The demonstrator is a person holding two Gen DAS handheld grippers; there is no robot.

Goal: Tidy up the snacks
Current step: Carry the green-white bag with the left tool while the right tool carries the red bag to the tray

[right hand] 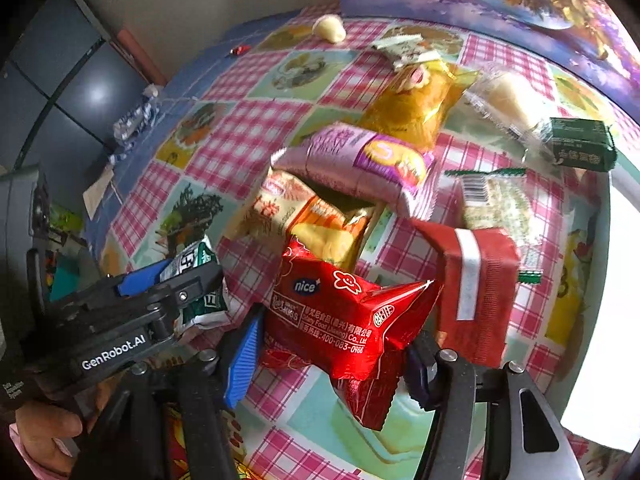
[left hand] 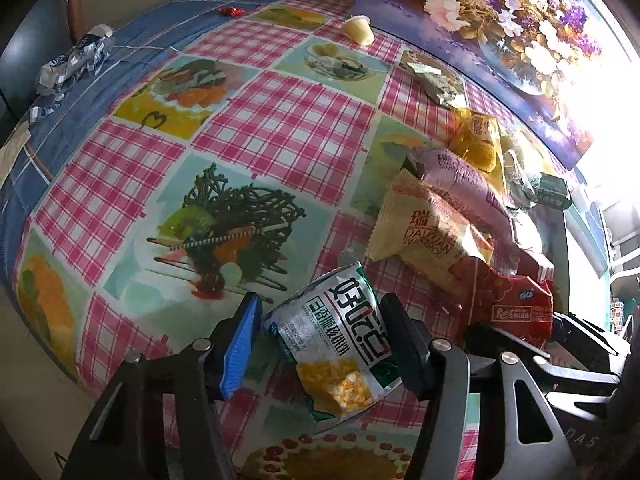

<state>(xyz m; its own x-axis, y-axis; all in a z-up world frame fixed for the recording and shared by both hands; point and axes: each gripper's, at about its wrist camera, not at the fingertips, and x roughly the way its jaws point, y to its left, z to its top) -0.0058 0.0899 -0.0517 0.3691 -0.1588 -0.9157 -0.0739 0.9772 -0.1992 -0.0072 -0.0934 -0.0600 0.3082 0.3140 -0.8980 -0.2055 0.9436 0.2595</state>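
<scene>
Checked tablecloth [left hand: 280, 120] w/ crinkled silver-green snack pkt [left hand: 340, 336], corn pic.

We cannot read the blurred print on the purple packet [right hand: 356, 164]. The cream packet [right hand: 304, 216] lies half hidden under it and the red packet [right hand: 340, 316]. Glare whitens the tabletop's [left hand: 276, 120] right edge, and the flowered panel [left hand: 500, 12] runs off-frame.

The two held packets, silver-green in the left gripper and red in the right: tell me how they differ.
The silver-green packet has a silver face with green trim and a yellow food picture; the red packet is glossy red with white print. The left gripper holds its packet upright, while the right gripper holds its one slanted. Both are sealed, puffy pouches pinched between the fingers.
</scene>
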